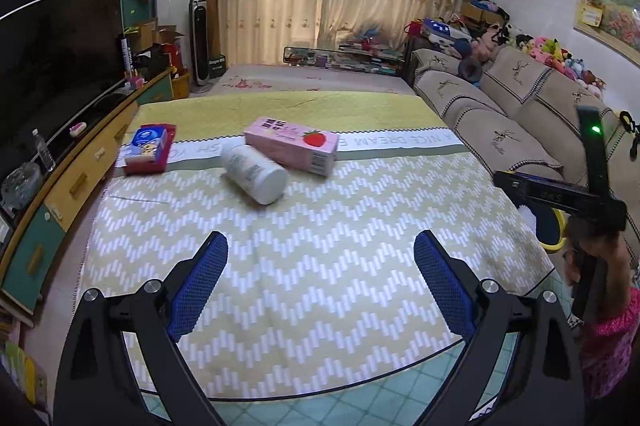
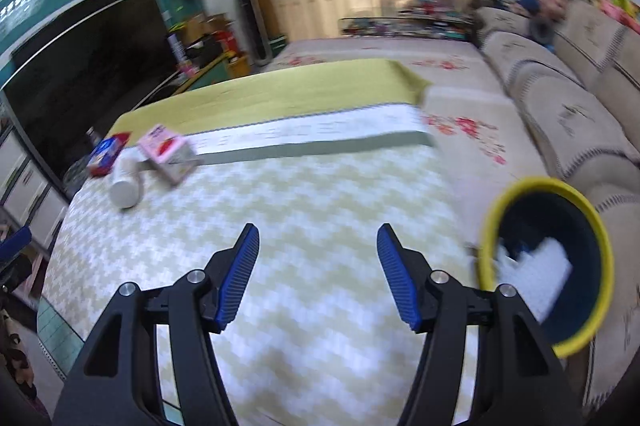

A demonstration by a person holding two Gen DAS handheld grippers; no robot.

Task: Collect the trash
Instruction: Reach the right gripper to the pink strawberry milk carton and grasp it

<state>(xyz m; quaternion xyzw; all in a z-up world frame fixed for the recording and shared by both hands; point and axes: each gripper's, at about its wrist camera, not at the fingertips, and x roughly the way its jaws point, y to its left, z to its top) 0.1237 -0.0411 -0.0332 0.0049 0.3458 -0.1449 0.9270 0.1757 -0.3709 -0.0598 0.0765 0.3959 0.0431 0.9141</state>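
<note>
On the zigzag-patterned cloth [image 1: 320, 226] lie three pieces of trash: a pink strawberry carton [image 1: 292, 145], a white bottle [image 1: 256, 171] on its side touching it, and a red and blue box [image 1: 148, 147] further left. My left gripper [image 1: 320, 258] hovers open over the cloth in front of them, with nothing between its blue pads. My right gripper [image 2: 318, 246] is open and empty too, over the same cloth [image 2: 320, 185]. A dark bin with a yellow rim [image 2: 548, 266] stands at its right, with white trash inside. The same carton [image 2: 164, 145], bottle [image 2: 126, 187] and box [image 2: 106, 153] show at far left, blurred.
A beige sofa [image 1: 500, 113] runs along the right side, with plush toys on its back. A television [image 1: 52, 65] on a low cabinet [image 1: 80, 165] lines the left. The person's hand holding the right gripper's body [image 1: 592, 209] shows at the right edge. Curtains close off the back.
</note>
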